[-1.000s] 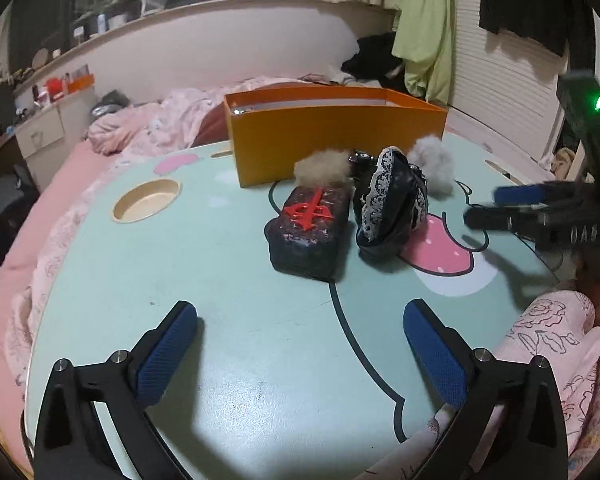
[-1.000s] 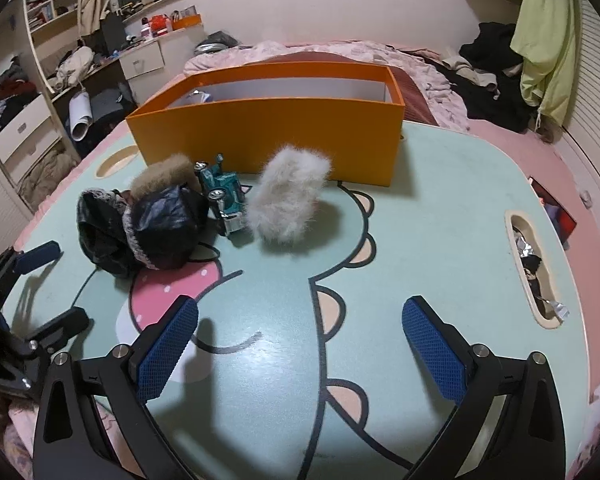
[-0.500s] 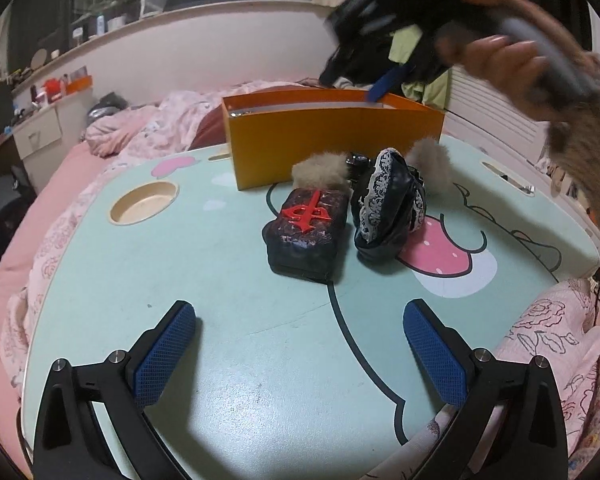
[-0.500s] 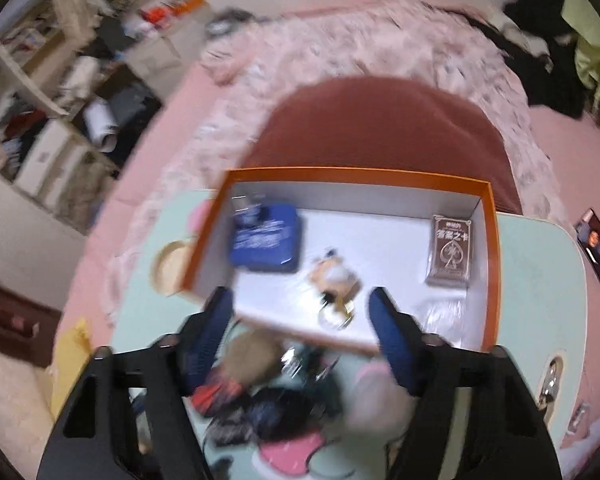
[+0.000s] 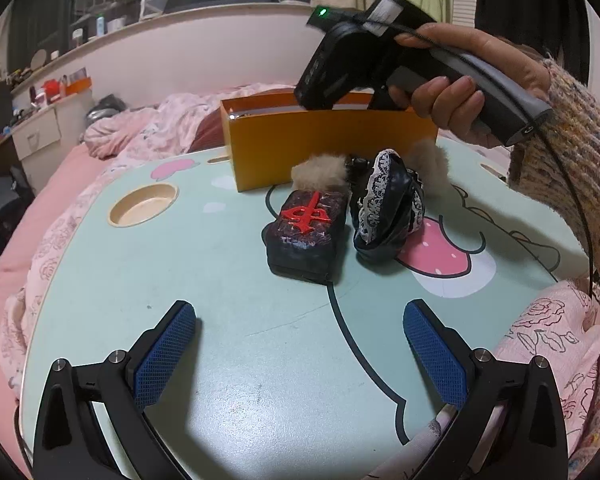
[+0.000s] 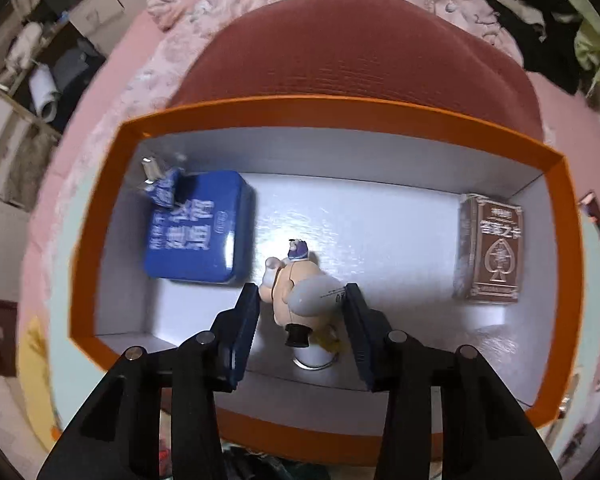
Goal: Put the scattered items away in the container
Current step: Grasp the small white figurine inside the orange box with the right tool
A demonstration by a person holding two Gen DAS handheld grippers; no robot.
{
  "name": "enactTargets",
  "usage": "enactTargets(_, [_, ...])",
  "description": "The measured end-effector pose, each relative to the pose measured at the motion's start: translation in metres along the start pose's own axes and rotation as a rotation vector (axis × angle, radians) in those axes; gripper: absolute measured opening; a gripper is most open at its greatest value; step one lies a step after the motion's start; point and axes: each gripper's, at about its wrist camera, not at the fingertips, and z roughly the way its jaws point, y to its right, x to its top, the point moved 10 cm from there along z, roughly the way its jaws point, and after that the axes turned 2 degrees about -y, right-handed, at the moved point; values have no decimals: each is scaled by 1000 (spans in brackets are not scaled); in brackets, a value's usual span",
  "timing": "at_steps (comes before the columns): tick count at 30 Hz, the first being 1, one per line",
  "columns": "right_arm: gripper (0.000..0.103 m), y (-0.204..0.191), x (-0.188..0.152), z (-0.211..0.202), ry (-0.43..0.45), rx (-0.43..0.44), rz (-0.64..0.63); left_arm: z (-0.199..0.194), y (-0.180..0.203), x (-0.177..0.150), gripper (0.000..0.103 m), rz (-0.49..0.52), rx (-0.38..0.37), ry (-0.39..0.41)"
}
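Pink bedding surrounds a low mint-green table (image 5: 228, 264) with a cartoon print. On it stands an orange box (image 5: 320, 152), and in front of the box lie a dark pouch with a red emblem (image 5: 308, 228), a black lace-trimmed bundle (image 5: 384, 208) and fluffy tufts (image 5: 320, 170), all still outside.

Seen from the right wrist, the right tongs (image 6: 300, 304) point steeply down into the box, where a blue tin (image 6: 200, 228) lies at nine o'clock and a brown card pack (image 6: 492, 248) at three. Their jaws are closing around a small toy figure (image 6: 296, 288) on the box floor; whether the pads press it yet I cannot tell.

The left tongs (image 5: 300, 352) hover wide and empty at six o'clock of the pile.

Judging by this, the step concerns the figure inside the box; next, a tong must return for the pouch.
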Motion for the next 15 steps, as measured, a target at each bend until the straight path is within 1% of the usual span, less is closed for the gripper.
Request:
enactTargets(2, [44, 2, 1, -11, 53, 33, 9, 0, 0, 0, 103, 0, 0, 0])
enactTargets(5, [44, 4, 0, -38, 148, 66, 15, 0, 0, 0, 103, 0, 0, 0])
enactTargets(9, [44, -2, -19, -87, 256, 139, -11, 0, 0, 0, 103, 0, 0, 1])
enactTargets(12, [44, -17, -38, -113, 310, 137, -54, 0, 0, 0, 103, 0, 0, 0])
enactTargets(14, [44, -19, -58, -117, 329, 130, -86, 0, 0, 0, 103, 0, 0, 1])
enactTargets(15, [44, -22, -61, -116, 324, 128, -99, 0, 0, 0, 103, 0, 0, 0])
